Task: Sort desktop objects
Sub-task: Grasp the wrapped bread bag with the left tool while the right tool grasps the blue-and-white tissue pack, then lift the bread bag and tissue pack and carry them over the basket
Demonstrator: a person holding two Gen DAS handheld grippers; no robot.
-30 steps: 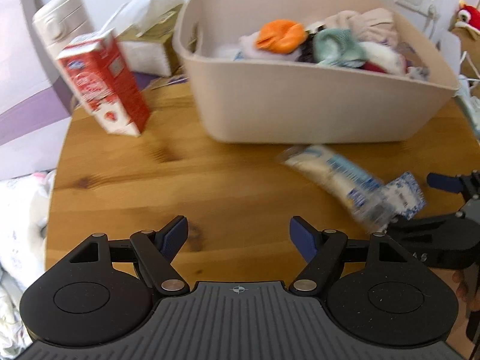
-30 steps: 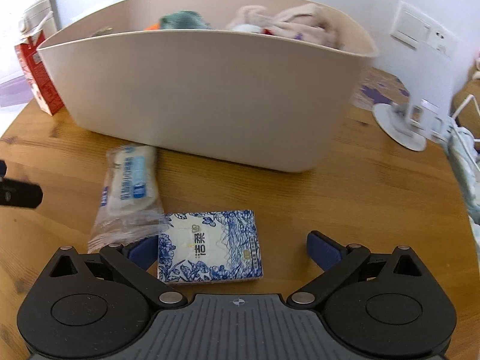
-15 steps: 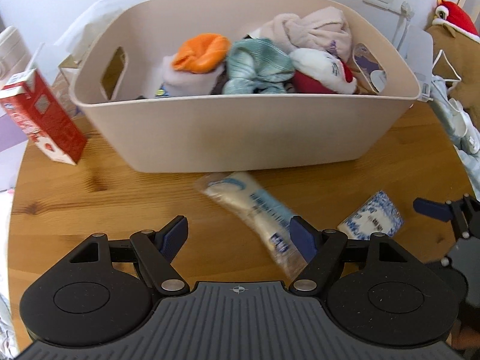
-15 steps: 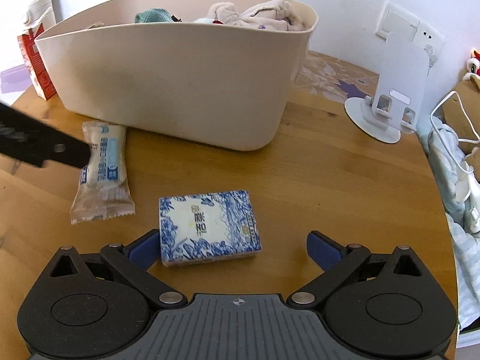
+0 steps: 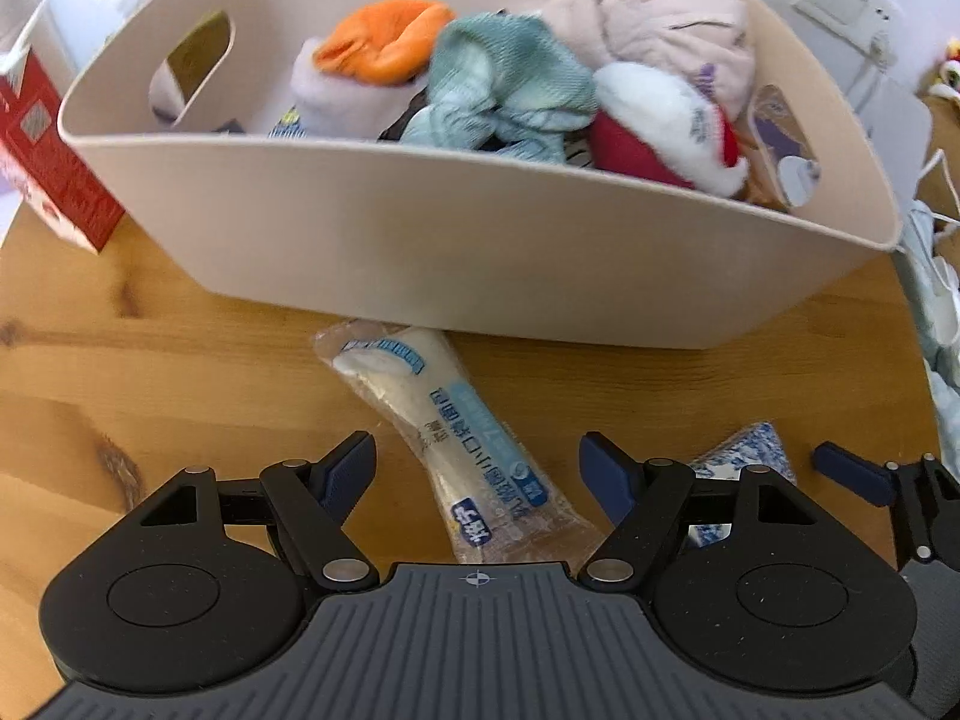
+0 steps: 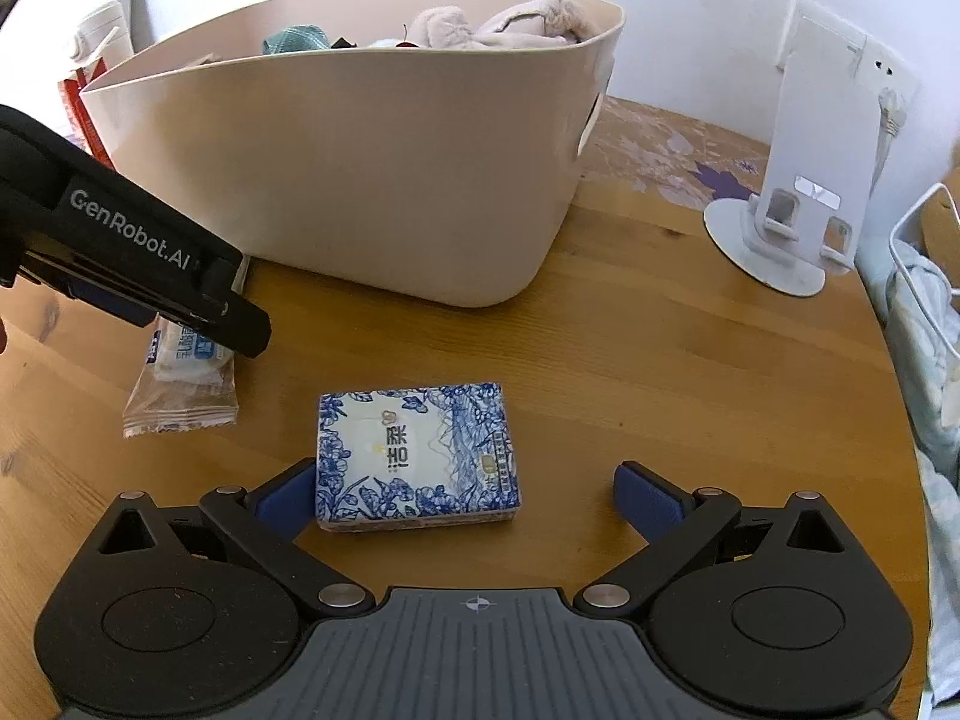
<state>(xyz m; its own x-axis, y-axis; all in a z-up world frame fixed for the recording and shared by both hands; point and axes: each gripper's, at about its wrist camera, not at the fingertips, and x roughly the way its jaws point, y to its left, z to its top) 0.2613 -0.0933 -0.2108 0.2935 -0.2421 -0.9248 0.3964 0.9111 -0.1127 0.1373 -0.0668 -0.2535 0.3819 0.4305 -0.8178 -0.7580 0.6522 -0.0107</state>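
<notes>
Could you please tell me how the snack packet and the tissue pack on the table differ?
The snack packet is long, narrow and clear-wrapped with a pale bar inside; the tissue pack is a flat rectangle printed in blue and white. The snack packet lies between the left gripper's open fingers, the tissue pack between the right gripper's. Both lie flat on the table, ungrasped.

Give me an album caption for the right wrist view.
Open right tool poised around a blue-patterned tissue pack before the beige basket.
</notes>
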